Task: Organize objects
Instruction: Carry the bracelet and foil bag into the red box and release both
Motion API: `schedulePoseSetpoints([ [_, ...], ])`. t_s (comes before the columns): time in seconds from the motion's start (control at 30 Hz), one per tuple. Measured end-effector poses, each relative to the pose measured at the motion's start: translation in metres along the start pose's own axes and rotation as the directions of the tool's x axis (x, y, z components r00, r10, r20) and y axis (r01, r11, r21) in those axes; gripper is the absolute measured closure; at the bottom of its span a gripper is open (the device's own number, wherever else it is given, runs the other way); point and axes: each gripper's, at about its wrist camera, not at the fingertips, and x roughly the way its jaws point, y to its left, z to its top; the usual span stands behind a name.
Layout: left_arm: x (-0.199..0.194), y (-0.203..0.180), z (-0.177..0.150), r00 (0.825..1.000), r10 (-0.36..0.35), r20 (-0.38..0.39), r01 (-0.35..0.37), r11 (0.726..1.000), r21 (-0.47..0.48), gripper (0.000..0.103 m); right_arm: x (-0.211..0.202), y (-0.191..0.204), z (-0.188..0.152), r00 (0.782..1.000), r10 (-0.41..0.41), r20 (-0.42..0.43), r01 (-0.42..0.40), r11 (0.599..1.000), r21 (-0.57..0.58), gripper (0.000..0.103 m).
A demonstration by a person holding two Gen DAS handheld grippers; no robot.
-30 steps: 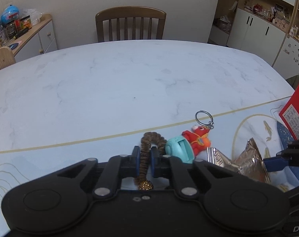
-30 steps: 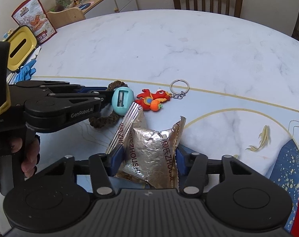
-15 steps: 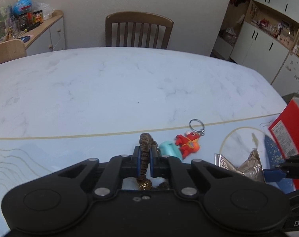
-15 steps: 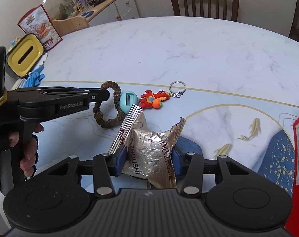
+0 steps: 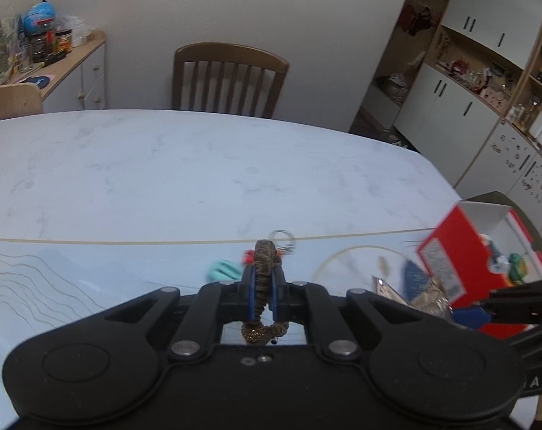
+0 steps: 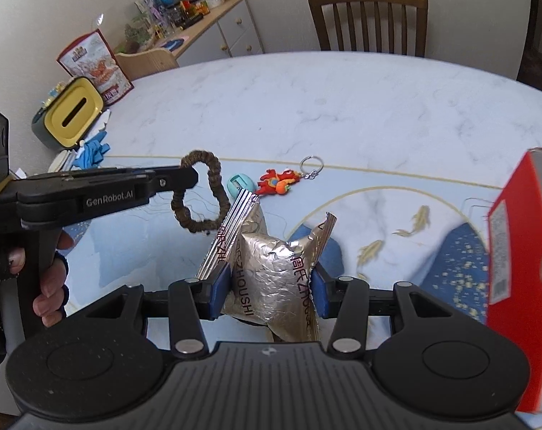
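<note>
Left gripper (image 5: 263, 295) clamped on brown scrunchie (image 6: 199, 193), held above table (image 6: 307, 107); right gripper (image 6: 271, 283) pinching silver foil snack bag (image 6: 271, 268); red box (image 6: 514, 236) at right.

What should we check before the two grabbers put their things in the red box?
1. Left hand-held gripper shut on the brown beaded bracelet: ok.
2. Bracelet lifted clear of the table: ok, it dangles from the fingertips.
3. Right hand-held gripper shut on the foil snack packet: ok.
4. Red box within view on the right: ok.
5. Room inside the box: cannot tell; the left view shows some items already in it.
6. Teal sharpener and red keychain out of the way: ok, both lie on the table farther back.
</note>
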Motion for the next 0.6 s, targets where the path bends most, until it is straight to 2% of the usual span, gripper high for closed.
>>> schedulePoseSetpoints([
  [0.27,-0.023,-0.054,0.0,0.998,-0.056,0.008,0.056,0.998,0.026,0.097,-0.05,-0.03,-0.009,0.999,-0.013,0.031,0.012,1.0,0.013,0.057],
  [0.6,-0.027,-0.135,0.004,0.995,-0.102,0.016,0.1,0.992,0.08,0.097,-0.107,-0.092,-0.017,0.996,-0.034,0.082,0.032,0.999,0.03,0.057],
])
